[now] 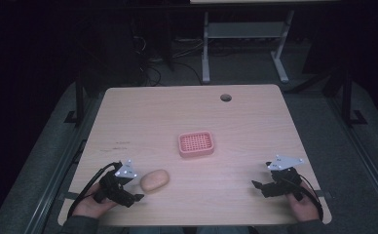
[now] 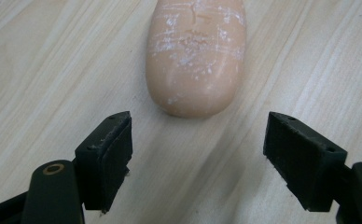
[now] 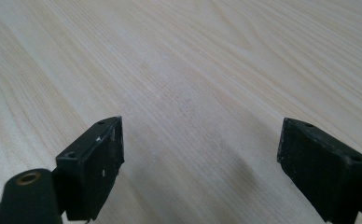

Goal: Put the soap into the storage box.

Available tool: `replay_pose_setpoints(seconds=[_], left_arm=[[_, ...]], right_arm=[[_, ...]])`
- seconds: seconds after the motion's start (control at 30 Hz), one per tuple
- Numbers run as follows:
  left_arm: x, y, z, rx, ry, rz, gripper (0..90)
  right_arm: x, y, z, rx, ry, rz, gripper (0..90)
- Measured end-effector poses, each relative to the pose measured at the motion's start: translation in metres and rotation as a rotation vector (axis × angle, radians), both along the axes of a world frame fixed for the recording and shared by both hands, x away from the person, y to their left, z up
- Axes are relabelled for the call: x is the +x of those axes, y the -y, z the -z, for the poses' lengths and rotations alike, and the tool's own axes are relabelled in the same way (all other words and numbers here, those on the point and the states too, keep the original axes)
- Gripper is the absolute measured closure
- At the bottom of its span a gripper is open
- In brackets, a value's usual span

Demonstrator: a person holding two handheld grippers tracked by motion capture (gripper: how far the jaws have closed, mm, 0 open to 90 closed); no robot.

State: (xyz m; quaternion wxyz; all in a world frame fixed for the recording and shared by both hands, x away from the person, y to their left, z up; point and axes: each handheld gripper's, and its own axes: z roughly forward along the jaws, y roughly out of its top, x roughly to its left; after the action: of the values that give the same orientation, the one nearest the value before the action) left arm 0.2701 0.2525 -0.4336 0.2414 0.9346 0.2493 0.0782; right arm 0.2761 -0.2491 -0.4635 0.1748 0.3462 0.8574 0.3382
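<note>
A peach-coloured bar of soap (image 1: 155, 181) lies on the wooden table (image 1: 187, 117) near its front left. In the left gripper view the soap (image 2: 195, 56) shows white scuffs and lies just ahead of the jaws, apart from them. My left gripper (image 1: 134, 191) (image 2: 200, 161) is open, right beside the soap. A pink slotted soap dish (image 1: 196, 144) sits near the table's middle. At the front right my right gripper (image 1: 258, 186) (image 3: 200, 168) is open over bare wood.
A round cable hole (image 1: 225, 97) is near the table's far edge. Beyond the table stands a white-legged desk frame (image 1: 245, 44) on a dark floor with cables. Faint pencil marks (image 1: 116, 144) lie on the left part of the table.
</note>
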Motion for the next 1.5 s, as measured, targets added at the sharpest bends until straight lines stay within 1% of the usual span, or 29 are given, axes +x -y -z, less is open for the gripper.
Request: replay_pose_setpoints(seconds=[0.37,0.4,0.5,0.53,0.57,0.63,0.67,0.7,0.73,0.87,1.0,1.13,1.17,1.23,1.27,1.3,1.43,1.47,1.5], left_arm=[[0.004,0.005,0.000,-0.004,0.001,0.007,23.7],[0.005,0.005,-0.001,0.000,0.010,0.017,23.7],[0.005,0.006,-0.001,-0.012,0.003,0.008,23.7],[0.006,0.006,-0.001,-0.005,0.003,0.014,23.7],[0.007,0.006,-0.001,-0.007,0.002,0.013,23.7],[0.006,0.008,-0.001,-0.011,0.007,0.014,23.7],[0.007,0.009,-0.002,-0.003,0.017,0.024,23.7],[0.006,0.010,-0.002,-0.010,0.013,0.022,23.7],[0.007,0.011,-0.002,-0.006,0.020,0.029,23.7],[0.008,0.013,-0.002,-0.011,0.018,0.027,23.7],[0.010,0.014,-0.002,0.003,0.018,0.039,23.7],[0.011,0.013,-0.005,-0.014,0.020,0.043,23.7],[0.010,0.013,-0.006,-0.024,0.017,0.033,23.7],[0.011,0.013,-0.006,-0.024,0.022,0.047,23.7],[0.011,0.014,-0.006,-0.019,0.015,0.048,23.7],[0.011,0.015,-0.006,-0.012,0.018,0.056,23.7],[0.012,0.016,-0.006,-0.014,0.011,0.054,23.7],[0.013,0.016,-0.007,-0.006,0.020,0.062,23.7],[0.013,0.016,-0.007,-0.006,0.020,0.062,23.7]], right_arm=[[0.001,0.000,0.000,-0.002,0.003,-0.006,14.2],[0.001,0.000,0.000,-0.002,0.003,-0.007,14.2],[0.000,-0.001,0.000,-0.002,-0.002,-0.004,14.1],[0.000,-0.001,0.000,-0.002,-0.001,-0.005,14.1],[0.000,-0.001,0.000,-0.002,-0.002,-0.005,14.1],[0.000,-0.001,0.000,-0.002,-0.002,-0.005,14.2],[0.001,-0.001,0.000,-0.001,-0.002,-0.006,14.1],[0.001,-0.001,0.000,-0.001,-0.001,-0.005,14.2],[0.001,-0.001,0.000,-0.001,-0.001,-0.005,14.1],[0.001,-0.001,0.000,0.000,-0.002,-0.006,14.1],[0.001,-0.002,0.000,-0.001,-0.003,-0.009,14.1],[0.001,-0.002,0.000,0.000,-0.002,-0.009,14.1],[0.002,-0.002,0.000,-0.002,0.002,-0.012,14.2],[0.002,-0.002,0.000,-0.002,0.003,-0.015,14.2],[0.002,-0.003,-0.001,-0.002,-0.002,-0.013,14.1],[0.001,-0.003,-0.001,-0.001,-0.002,-0.012,14.1],[0.002,-0.003,0.000,-0.002,-0.003,-0.014,14.1],[0.002,-0.003,0.000,-0.002,-0.002,-0.014,14.1],[0.002,-0.003,0.000,-0.002,-0.002,-0.014,14.1]])
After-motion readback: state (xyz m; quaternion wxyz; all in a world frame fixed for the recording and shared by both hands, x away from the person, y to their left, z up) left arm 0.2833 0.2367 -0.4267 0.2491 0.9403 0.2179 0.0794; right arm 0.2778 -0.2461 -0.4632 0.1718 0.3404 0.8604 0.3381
